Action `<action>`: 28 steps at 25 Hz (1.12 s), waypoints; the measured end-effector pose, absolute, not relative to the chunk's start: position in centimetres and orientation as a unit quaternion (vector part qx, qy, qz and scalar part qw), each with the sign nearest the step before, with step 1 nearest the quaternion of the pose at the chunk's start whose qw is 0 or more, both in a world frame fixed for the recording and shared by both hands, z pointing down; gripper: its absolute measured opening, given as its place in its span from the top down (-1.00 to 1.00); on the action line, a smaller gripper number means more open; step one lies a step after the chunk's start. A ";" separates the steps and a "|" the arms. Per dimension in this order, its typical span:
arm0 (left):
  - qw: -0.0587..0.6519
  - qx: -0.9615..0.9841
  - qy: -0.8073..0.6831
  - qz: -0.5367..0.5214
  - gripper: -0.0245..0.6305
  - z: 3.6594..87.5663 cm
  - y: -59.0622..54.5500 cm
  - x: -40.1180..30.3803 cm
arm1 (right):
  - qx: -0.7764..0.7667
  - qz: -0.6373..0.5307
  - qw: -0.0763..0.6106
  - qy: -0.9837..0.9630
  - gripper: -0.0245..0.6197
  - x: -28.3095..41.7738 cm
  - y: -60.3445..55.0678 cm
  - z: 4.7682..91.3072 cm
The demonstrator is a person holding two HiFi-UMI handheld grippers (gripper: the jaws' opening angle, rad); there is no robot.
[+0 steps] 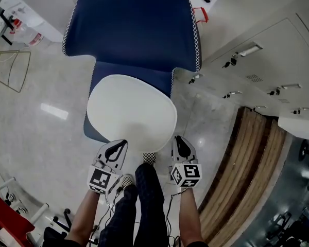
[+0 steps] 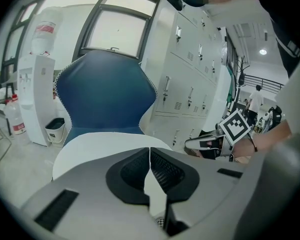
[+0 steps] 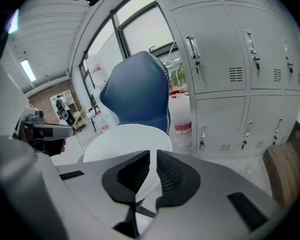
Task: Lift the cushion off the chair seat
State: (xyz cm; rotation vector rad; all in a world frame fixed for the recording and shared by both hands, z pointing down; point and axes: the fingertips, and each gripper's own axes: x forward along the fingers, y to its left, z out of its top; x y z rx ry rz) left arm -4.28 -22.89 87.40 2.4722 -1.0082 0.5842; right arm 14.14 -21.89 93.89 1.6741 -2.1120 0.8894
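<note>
A white cushion (image 1: pixel 131 109) lies flat on the seat of a blue chair (image 1: pixel 134 30) with a tall blue back. Both grippers hover at the cushion's near edge, apart from it. My left gripper (image 1: pixel 123 143) is at its near left corner with the jaws shut and nothing in them. At the near right edge, my right gripper (image 1: pixel 177 138) is also shut and empty. In the left gripper view the cushion (image 2: pixel 90 149) spreads just beyond the closed jaws (image 2: pixel 150 151). The right gripper view shows the cushion (image 3: pixel 125 136) ahead of the closed jaws (image 3: pixel 153 154).
Grey lockers (image 1: pixel 257 60) line the right side, with a wooden slatted bench (image 1: pixel 252 153) below them. A water dispenser (image 2: pixel 32 99) and a small bin (image 2: pixel 55 130) stand left of the chair. A wire-frame stool (image 1: pixel 7 66) is far left. The person's legs (image 1: pixel 147 199) stand between the grippers.
</note>
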 end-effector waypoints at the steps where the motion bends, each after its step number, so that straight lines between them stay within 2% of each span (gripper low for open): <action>1: 0.204 0.885 -0.362 0.210 0.86 87.5 -22.9 -4.3 | 0.583 0.314 0.152 -0.734 0.81 14.2 -21.8 94.3; 6: 0.206 0.884 -0.362 0.214 0.86 87.8 -22.9 -4.3 | 0.577 0.339 0.143 -0.730 0.80 14.1 -21.6 95.7; 7: 0.205 0.884 -0.363 0.211 0.86 87.8 -22.9 -4.3 | 0.574 0.344 0.141 -0.730 0.76 14.0 -21.6 95.9; 9: 0.206 0.883 -0.364 0.213 0.86 88.0 -22.9 -4.3 | 0.568 0.356 0.136 -0.730 0.57 13.8 -21.8 96.5; 19: 0.213 0.875 -0.365 0.235 0.86 89.0 -22.5 -4.7 | 0.542 0.398 0.131 -0.728 0.22 13.3 -22.2 99.1; 28: 0.224 0.868 -0.371 0.243 0.86 90.1 -22.6 -4.8 | 0.517 0.422 0.130 -0.733 0.12 12.4 -22.8 101.0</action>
